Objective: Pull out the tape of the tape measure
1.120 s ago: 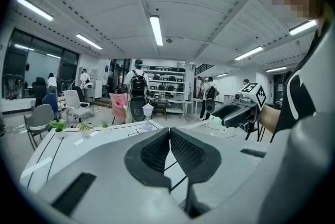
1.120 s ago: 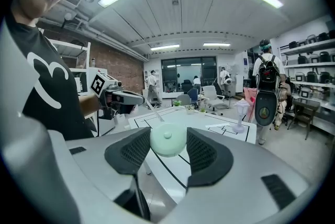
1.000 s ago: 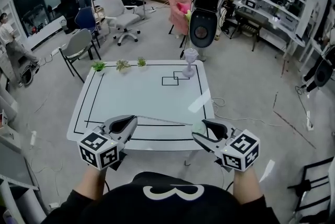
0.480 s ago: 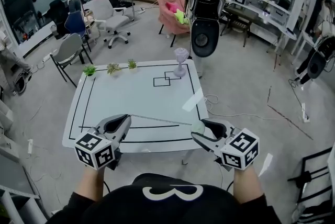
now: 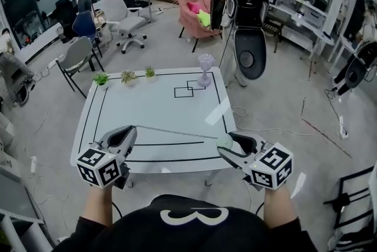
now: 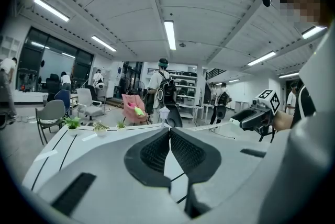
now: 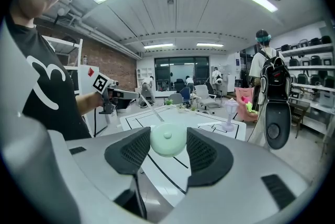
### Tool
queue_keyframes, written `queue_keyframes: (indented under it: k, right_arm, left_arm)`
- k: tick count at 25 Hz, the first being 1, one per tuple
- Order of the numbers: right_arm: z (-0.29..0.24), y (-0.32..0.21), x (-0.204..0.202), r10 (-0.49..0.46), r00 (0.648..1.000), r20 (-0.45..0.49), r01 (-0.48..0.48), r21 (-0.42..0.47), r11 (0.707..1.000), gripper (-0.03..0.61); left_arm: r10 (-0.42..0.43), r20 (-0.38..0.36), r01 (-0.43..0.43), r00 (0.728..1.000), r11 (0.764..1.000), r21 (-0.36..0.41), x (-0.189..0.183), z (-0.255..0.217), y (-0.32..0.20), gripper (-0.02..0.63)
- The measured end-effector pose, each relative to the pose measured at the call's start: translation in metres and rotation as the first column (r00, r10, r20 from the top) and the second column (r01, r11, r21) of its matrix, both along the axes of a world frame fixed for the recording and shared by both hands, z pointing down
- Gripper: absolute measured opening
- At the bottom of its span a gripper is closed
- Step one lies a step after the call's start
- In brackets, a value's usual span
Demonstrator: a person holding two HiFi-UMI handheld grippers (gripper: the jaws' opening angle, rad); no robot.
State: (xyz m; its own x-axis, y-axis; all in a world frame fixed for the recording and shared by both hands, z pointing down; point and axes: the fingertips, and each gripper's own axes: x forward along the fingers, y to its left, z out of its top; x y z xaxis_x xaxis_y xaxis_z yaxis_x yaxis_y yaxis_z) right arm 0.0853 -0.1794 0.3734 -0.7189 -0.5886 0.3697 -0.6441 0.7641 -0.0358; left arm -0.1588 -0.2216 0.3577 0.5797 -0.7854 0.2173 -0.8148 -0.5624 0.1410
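Mint-green tape measure (image 7: 167, 139) gripped in wide R gripper (image 5: 227, 143); tape (image 5: 177, 132) nipped in shut L gripper (image 6: 169, 131).

tape measure case (image 7: 167, 139): smooth glossy plastic | tape (image 5: 171, 131): greyish, looks metallic | your table (image 5: 153, 109): glossy white top | your right gripper pads (image 7: 137, 148): matt, ribbed

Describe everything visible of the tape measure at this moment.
The tape measure has a round, pale green case, smooth like plastic, with a small knob at its centre. The right gripper clamps it by its sides near the table's front right corner. Its thin pale tape is drawn out, running taut to the shut left gripper, which pinches its end.
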Motion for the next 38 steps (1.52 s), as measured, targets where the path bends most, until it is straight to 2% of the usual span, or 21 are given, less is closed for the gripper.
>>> queue_keyframes:
  k: [7,12,21,25,29,33,38]
  right_arm:
    - [0.0,-0.009,-0.004,0.0,1.0,-0.021,0.0,0.0,1.0,0.221]
    - [0.008,-0.019,-0.01,0.003,0.998,-0.057,-0.004,-0.009,1.0,0.221]
    - [0.023,-0.044,-0.028,-0.014,0.997,-0.074,0.011,-0.04,0.999,0.221]
    - [0.041,-0.058,-0.025,0.007,0.996,-0.083,-0.013,-0.07,0.997,0.221]
    - [0.067,-0.069,-0.02,0.028,0.994,-0.104,-0.039,-0.103,0.994,0.221]
    - [0.108,-0.076,-0.017,0.026,0.99,-0.138,-0.049,-0.167,0.985,0.221]
    - [0.157,-0.086,-0.014,0.03,0.978,-0.208,-0.077,-0.221,0.972,0.221]
  left_arm:
    - [-0.035,-0.005,0.035,0.999,0.999,0.009,-0.022,0.0,-0.007,0.014]
    - [-0.092,-0.012,0.092,0.996,0.996,0.003,-0.044,0.004,-0.016,0.014]
    - [-0.086,-0.02,0.085,0.996,0.995,-0.046,-0.048,0.028,-0.029,0.014]
    - [-0.081,-0.015,0.079,0.997,0.994,-0.076,-0.046,0.045,-0.035,0.014]
    - [-0.062,0.014,0.063,0.998,0.993,-0.102,-0.04,0.064,-0.04,0.014]
    - [-0.048,0.049,0.055,0.998,0.985,-0.162,-0.036,0.093,-0.042,0.014]
    - [-0.016,0.135,0.051,0.991,0.965,-0.258,-0.03,0.143,-0.042,0.014]
